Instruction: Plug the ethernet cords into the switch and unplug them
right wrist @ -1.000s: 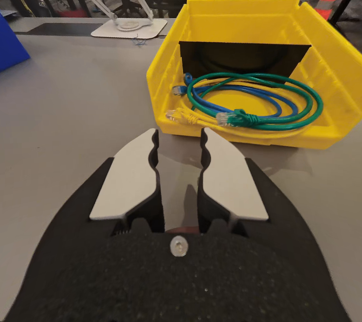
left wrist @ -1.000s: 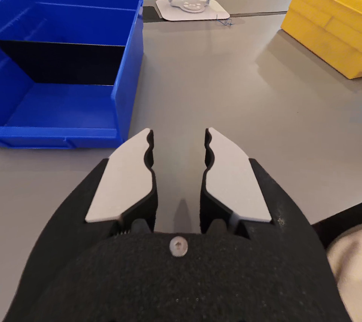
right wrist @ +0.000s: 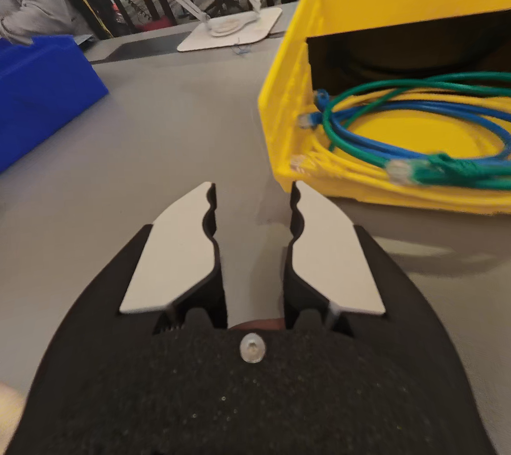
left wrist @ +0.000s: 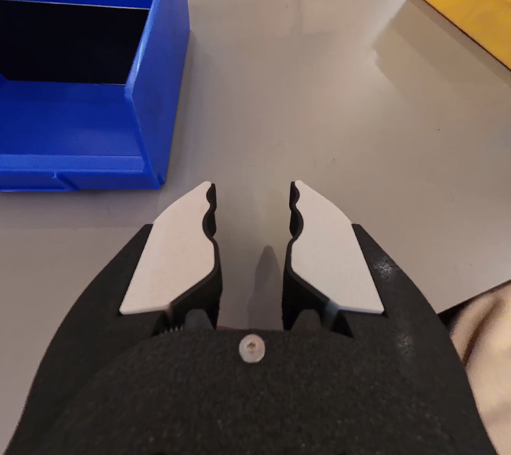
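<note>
My left tool [left wrist: 252, 187] hangs over bare desk [left wrist: 304, 87] beside the blue bin [left wrist: 154, 82], its fingers apart and empty. My right tool [right wrist: 253, 188], also spread and empty, is near the yellow bin's [right wrist: 287, 120] front corner. Inside coil green [right wrist: 453, 169], blue [right wrist: 387, 143] and yellow cords [right wrist: 331, 162], plugs pointing left, loops cut off at the frame's edge.

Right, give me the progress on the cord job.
Nothing looks done: the green cord, blue cord and yellow cord lie coiled in the yellow bin. In hand: nothing; left gripper and right gripper are open, empty. Left: all plugging and unplugging; no switch shows.
</note>
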`<state>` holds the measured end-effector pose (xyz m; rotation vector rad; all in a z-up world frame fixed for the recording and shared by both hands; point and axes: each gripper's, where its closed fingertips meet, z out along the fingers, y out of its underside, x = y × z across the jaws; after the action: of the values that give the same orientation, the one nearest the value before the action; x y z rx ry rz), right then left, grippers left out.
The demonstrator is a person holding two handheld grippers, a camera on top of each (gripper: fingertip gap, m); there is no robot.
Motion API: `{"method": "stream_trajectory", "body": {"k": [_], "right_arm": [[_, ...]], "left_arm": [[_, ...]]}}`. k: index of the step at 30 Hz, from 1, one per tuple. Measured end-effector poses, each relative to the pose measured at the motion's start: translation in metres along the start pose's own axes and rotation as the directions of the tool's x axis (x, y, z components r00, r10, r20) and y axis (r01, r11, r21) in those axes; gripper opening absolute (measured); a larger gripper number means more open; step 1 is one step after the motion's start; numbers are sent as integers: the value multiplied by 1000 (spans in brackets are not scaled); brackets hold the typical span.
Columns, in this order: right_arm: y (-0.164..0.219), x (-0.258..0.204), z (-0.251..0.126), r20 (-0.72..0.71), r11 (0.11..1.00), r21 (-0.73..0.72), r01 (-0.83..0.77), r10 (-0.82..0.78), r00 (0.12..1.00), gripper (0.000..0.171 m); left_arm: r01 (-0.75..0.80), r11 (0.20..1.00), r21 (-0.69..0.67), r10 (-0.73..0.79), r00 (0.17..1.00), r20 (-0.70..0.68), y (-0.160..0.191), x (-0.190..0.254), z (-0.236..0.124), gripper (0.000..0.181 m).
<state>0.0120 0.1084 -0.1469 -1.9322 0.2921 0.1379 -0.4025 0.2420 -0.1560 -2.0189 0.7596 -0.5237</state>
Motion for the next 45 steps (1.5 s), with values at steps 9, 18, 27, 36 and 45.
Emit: {"method": "stream_trajectory", "body": {"k": [9, 18, 27, 36, 45], "right_arm": [[-30, -17, 70, -84, 996, -24, 88, -89, 992, 73], [-18, -126, -17, 314, 968, 119, 221, -248, 916, 54], [-38, 47, -78, -273, 986, 158, 48, -3, 962, 45], [2, 65, -30, -328, 997, -36, 65, -73, 942, 7], [-32, -52, -2, -240, 974, 69, 217, -195, 951, 6]], "left_arm": [[-54, 998, -9, 54, 999, 4, 4, 6, 2, 51], [-64, 998, 27, 67, 986, -149, -5, 64, 8, 56], [-156, 987, 34, 156, 902, -402, -66, 262, 89, 60], [-210, 977, -37, 198, 957, -214, -79, 277, 159, 8], [-150, 986, 78, 157, 984, -90, -88, 168, 92, 6]]}}
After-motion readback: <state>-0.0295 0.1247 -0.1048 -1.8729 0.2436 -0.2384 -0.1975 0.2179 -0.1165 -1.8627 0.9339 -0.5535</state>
